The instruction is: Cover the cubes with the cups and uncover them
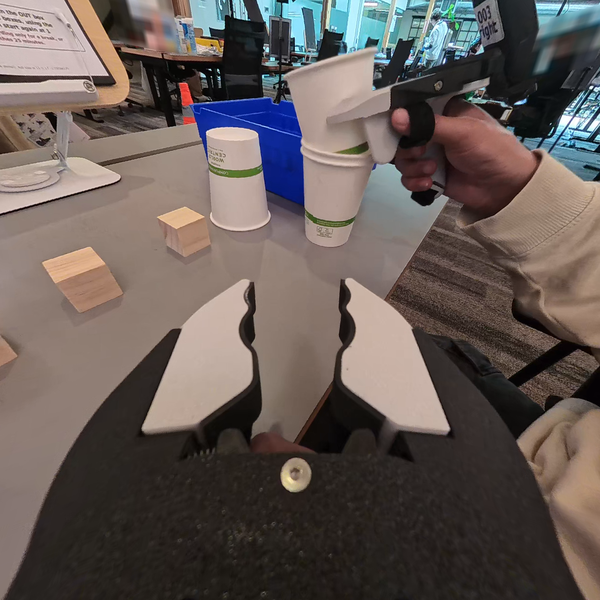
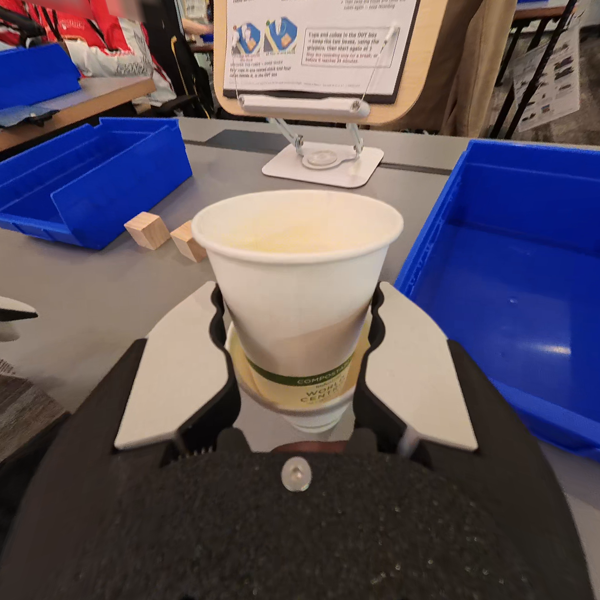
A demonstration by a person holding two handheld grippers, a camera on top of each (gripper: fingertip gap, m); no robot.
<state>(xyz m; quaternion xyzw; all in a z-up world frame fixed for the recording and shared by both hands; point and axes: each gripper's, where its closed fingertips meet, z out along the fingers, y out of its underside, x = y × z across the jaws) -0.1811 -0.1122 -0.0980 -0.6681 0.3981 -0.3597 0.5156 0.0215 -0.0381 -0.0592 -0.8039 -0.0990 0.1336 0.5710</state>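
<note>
My right gripper [image 2: 297,305] is shut on a white paper cup [image 2: 298,282] with a green band, lifted partly out of a stack of upright cups [image 1: 331,201]; the held cup [image 1: 334,97] tilts above that stack in the left wrist view. An upside-down cup [image 1: 237,181] stands on the grey table [image 1: 285,269] to the stack's left. Two wooden cubes [image 1: 184,231] [image 1: 81,279] lie uncovered left of it, and a third cube's corner [image 1: 6,352] shows at the left edge. My left gripper [image 1: 296,292] is open and empty, low over the table's near edge.
A blue bin [image 1: 259,130] stands behind the cups; in the right wrist view it is on the right [image 2: 506,292], and another blue bin [image 2: 91,185] on the left. A stand with a printed sheet [image 2: 321,97] is at the table's back. Carpet floor [image 1: 454,292] lies past the table edge.
</note>
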